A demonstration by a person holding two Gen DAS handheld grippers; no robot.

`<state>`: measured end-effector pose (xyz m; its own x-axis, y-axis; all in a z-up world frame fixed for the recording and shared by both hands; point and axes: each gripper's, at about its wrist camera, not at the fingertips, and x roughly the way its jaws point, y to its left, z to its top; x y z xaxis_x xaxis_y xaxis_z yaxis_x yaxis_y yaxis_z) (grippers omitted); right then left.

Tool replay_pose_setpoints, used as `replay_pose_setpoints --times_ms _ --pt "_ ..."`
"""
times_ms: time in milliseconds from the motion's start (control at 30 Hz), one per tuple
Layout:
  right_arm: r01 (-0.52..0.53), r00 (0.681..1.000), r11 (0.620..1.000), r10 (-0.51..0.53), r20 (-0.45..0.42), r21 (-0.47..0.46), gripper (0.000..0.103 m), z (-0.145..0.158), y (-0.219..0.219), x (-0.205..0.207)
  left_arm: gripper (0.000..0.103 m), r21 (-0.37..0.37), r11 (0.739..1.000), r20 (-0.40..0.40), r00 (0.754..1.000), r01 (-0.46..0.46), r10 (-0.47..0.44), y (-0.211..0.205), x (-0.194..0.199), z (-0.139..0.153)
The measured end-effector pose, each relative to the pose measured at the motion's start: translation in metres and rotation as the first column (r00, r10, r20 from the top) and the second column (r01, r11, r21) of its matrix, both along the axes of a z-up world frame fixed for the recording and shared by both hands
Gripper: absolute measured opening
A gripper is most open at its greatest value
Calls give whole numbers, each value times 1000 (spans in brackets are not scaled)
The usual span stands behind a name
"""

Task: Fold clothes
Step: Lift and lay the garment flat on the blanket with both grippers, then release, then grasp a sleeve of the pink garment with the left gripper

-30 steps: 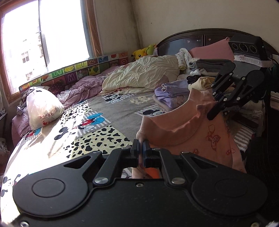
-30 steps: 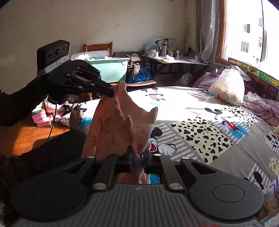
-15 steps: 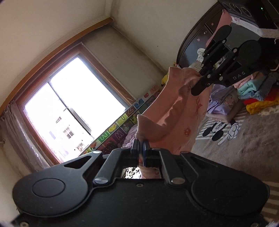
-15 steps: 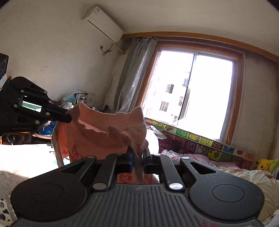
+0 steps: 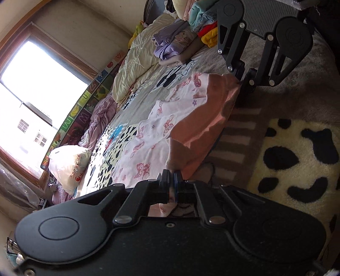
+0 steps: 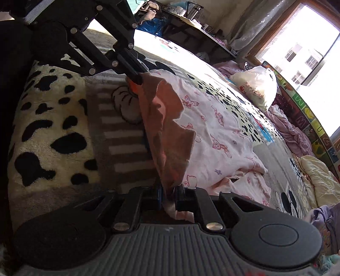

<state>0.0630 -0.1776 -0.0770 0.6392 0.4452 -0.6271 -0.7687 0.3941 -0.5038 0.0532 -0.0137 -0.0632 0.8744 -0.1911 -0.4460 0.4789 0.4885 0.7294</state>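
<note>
A pink garment with small cartoon prints [image 5: 153,135] lies spread over the bed's patterned blanket [image 5: 297,157], its near edge lifted and showing a salmon inside. My left gripper [image 5: 171,177] is shut on one corner of that edge. My right gripper [image 6: 169,192] is shut on the other corner. In the left wrist view the right gripper [image 5: 242,81] pinches the far end of the raised edge. In the right wrist view the left gripper [image 6: 136,79] does the same, and the garment [image 6: 212,131] stretches away toward the window.
A stack of folded clothes [image 5: 191,25] and a cream duvet [image 5: 136,63] lie by the headboard. A white plastic bag [image 6: 255,87] sits on the bed near the window. A purple garment [image 6: 325,214] lies at right. A cluttered table [image 6: 187,19] stands beyond the bed.
Both grippers swung up with the garment hanging between them, then came down. The garment now lies spread flat on the bed, with only its near edge held up.
</note>
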Motion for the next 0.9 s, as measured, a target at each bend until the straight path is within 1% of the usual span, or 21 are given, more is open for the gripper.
replay_pose_setpoints --times_ms 133,233,333,367,400,433,467,500,533,567,600,633,700,733,767,800,833,867,900 --pt "-37 999 998 38 30 -43 13 9 -3 -17 3 28 999 -21 999 26 -26 -6 -14 -15" --pt "-63 998 995 65 26 -71 13 7 -6 -25 3 61 997 -77 996 49 -44 -9 -18 -29" --pt "-83 996 989 86 25 -120 14 0 -6 -34 3 100 993 -123 991 64 -51 -11 -27 -37" --pt "-93 995 987 96 24 -130 17 0 -8 -37 3 70 996 -152 987 56 -44 -7 -27 -33" --pt "-96 995 986 99 17 -136 18 2 -10 -40 7 8 999 -192 981 35 -33 1 -25 -23" --pt "-97 995 986 98 6 -137 20 5 -13 -42 11 -53 999 -232 972 12 -24 8 -24 -13" --pt "-98 995 986 97 -10 -135 24 8 -18 -45 20 -116 993 -253 968 -27 -3 17 -21 -4" --pt "-91 996 989 88 -34 -115 30 13 -25 -47 22 -181 980 -260 965 -76 27 26 -18 5" --pt "-81 995 993 76 -59 -90 34 18 -33 -49 22 -256 957 -269 961 -139 67 38 -12 14" --pt "-63 994 997 58 -92 -54 38 24 -41 -49 22 -331 921 -277 954 -205 113 50 -4 23" --pt "-39 991 999 37 -125 -11 38 29 -49 -48 22 -400 875 -290 943 -272 161 62 4 30" --pt "-8 988 999 14 -152 35 38 35 -57 -45 22 -464 817 -316 925 -343 209 75 13 35" --pt "67 980 990 -41 -196 127 38 45 -65 -28 22 -567 675 -385 876 -472 290 98 34 41" --pt "112 972 978 -71 -223 177 38 50 -68 -20 22 -603 599 -425 848 -527 318 107 43 41" --pt "155 964 961 -97 -248 227 38 55 -69 -11 22 -633 514 -474 815 -578 333 117 52 39" --pt "193 955 942 -116 -273 274 38 58 -69 -3 22 -660 417 -531 781 -625 329 125 62 35" --pt "227 945 920 -130 -299 318 38 60 -68 4 22 -680 310 -588 746 -665 312 134 70 31" --pt "262 934 895 -141 -327 362 38 61 -64 16 22 -693 217 -630 723 -688 284 141 76 26" --pt "298 922 865 -150 -358 404 39 60 -59 31 22 -702 134 -659 709 -700 249 146 79 20"
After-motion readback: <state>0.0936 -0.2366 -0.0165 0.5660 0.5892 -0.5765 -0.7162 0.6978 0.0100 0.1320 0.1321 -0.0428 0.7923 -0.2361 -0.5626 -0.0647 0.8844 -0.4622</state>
